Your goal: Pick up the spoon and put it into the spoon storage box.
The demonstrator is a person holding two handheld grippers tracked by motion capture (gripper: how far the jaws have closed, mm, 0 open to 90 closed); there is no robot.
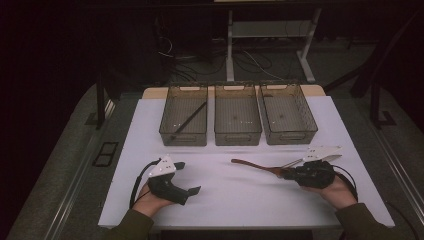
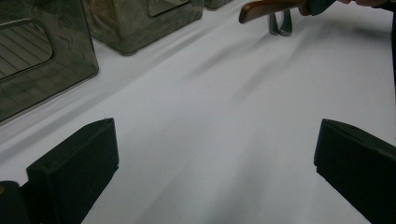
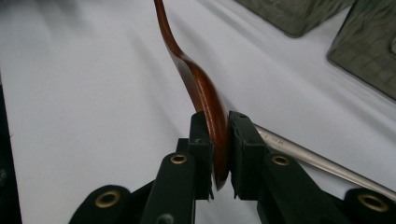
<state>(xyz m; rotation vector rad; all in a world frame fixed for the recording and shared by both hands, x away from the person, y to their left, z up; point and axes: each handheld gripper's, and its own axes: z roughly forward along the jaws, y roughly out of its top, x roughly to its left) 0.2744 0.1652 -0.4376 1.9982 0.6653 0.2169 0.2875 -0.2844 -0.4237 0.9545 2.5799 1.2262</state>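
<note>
Sorting cutlery into bins, by the look of it, and only partly done. Right tongs [image 3: 219,140] clamped narrow on the bowl end of a wooden spoon [image 3: 201,88], held edge-up between the pads, handle stretching away over the table [image 1: 225,195]. From the high view, spoon [image 1: 255,165] near the right hand [image 1: 335,192], in front of the bins and not yet over any of them. Just beside the right tongs [image 1: 289,172], a metal fork [image 1: 292,163] lying on the table, untouched, its handle passing close by the tongs in the right gripper view [image 3: 317,161]. Left tongs [image 1: 186,177] spread wide with nothing between them, resting low at the near left of the table, bare white surface ahead in the left gripper view [image 2: 215,154]. Three grey bins in a row at the far side: left bin [image 1: 170,131] already holding one long dark utensil [image 1: 189,121], probably a chopstick or similar, hard to tell; middle bin [image 1: 237,137] and right bin [image 1: 305,131] apparently empty. Judged so far: one item put away, spoon gripped but yet to be carried and dropped, fork left for afterwards. Which bin suits the spoon, not possible to tell.
</note>
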